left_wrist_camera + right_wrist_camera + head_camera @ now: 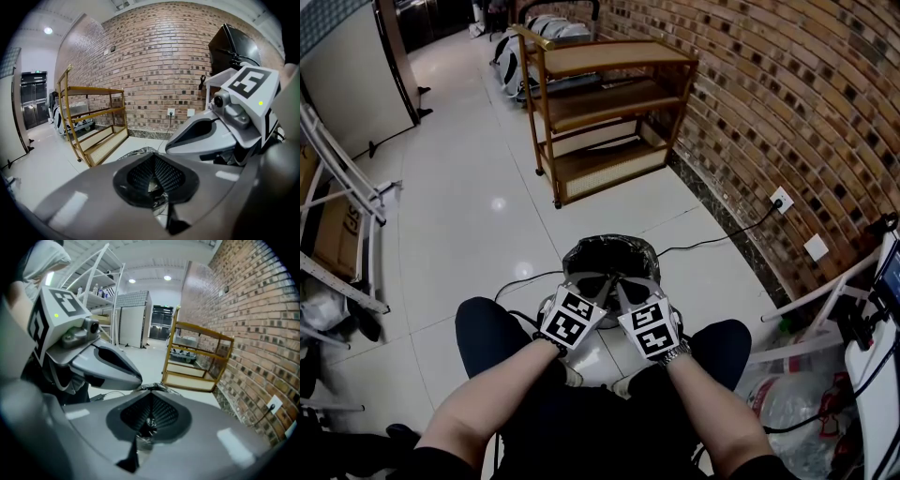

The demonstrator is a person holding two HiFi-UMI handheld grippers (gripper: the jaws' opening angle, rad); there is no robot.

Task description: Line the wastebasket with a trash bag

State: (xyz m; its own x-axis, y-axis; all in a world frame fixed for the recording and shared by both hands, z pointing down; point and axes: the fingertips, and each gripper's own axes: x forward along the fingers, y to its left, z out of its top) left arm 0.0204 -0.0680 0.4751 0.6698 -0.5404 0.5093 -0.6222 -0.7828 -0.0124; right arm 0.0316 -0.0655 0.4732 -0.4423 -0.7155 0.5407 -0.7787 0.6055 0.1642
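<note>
While the jaws are closed, the wastebasket (610,244) sits just beyond their tips.

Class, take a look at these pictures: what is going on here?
A seated person holds a gripper in each hand over a wastebasket on the tiled floor. A black trash bag already lines it, folded over the rim. The left gripper and right gripper sit side by side at its near edge, both shut, nothing clearly clamped.
</note>
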